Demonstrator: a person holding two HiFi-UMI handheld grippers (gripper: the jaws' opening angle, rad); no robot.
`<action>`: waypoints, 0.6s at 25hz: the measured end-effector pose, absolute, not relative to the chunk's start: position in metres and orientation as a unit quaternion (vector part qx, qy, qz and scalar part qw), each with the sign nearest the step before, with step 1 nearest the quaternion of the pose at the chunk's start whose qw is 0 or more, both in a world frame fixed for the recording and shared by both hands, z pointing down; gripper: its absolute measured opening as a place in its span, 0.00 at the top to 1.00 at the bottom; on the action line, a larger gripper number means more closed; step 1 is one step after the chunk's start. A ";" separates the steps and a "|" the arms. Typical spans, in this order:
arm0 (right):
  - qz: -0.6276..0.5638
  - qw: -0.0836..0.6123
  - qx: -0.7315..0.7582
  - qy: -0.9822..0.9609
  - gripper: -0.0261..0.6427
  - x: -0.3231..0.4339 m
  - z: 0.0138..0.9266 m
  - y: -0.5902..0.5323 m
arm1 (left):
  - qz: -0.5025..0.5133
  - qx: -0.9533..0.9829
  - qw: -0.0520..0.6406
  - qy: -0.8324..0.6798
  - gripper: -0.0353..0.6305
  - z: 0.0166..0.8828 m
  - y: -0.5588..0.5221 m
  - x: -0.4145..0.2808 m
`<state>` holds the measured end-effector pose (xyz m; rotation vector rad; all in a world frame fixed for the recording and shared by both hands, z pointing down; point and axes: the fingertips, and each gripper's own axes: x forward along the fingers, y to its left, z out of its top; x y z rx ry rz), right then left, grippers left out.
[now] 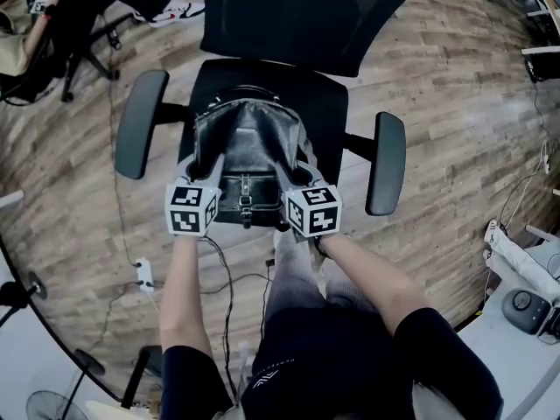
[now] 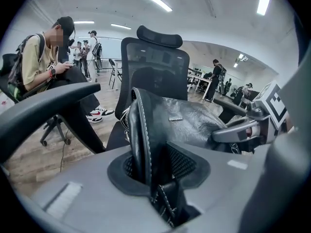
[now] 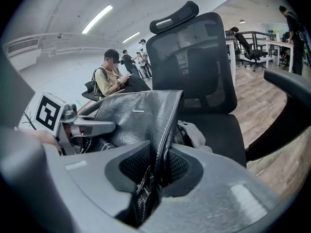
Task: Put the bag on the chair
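A black leather bag rests on the seat of a black office chair, its top edge toward me. My left gripper is at the bag's near left corner. In the left gripper view the bag's stitched edge stands between the jaws of the left gripper, with pad mesh showing on either side and a gap beside it. My right gripper is at the near right corner. In the right gripper view the right gripper pinches the bag's edge between its pads.
The chair's armrests flank the bag, and its mesh backrest rises behind. A seated person is at the far left. A power strip and cables lie on the wood floor. A desk edge is at the lower right.
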<state>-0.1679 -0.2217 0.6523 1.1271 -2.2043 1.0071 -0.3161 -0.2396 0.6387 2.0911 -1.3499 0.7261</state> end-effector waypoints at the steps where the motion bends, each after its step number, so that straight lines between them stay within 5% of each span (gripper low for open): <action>1: 0.369 0.234 0.409 -0.801 0.87 -0.167 0.656 -0.223 | 0.272 0.775 0.271 -0.502 0.76 0.642 -0.241 -0.315; 15: 0.382 0.257 0.411 -0.787 0.82 -0.167 0.670 -0.238 | 0.304 0.755 0.287 -0.505 0.70 0.663 -0.256 -0.322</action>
